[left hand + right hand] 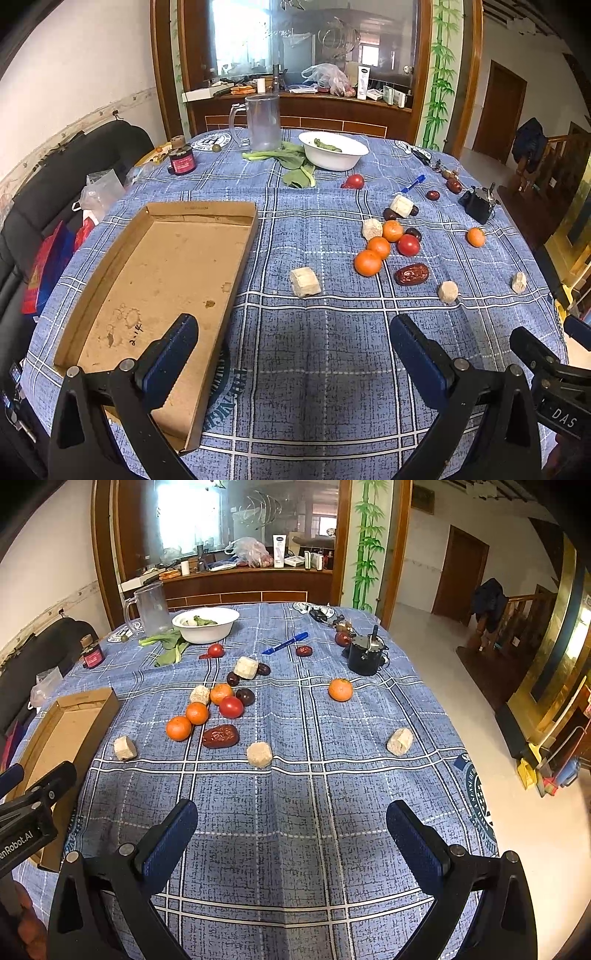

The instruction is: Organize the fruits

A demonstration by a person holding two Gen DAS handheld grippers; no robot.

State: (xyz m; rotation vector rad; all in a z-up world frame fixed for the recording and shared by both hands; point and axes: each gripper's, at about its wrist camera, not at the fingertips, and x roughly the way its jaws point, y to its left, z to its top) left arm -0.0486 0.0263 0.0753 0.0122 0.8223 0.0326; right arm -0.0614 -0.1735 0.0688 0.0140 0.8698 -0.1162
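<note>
Both the left gripper (293, 354) and the right gripper (291, 834) hover over the near edge of the counter covered in a blue plaid tablecloth (295, 849), jaws spread wide and empty — apparently poised before a first pick. The shallow brown cardboard tray (110, 258) lies bare along the left edge, likely the destination. The round orange tangerines (178, 728), red tomatoes (231, 706) and wrinkled dark-red dates (220, 736) sit clustered mid-counter — none yet in the tray.

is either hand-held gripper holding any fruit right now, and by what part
Nothing is held. The left hand-held gripper and right hand-held gripper are both open over bare tablecloth.
</note>
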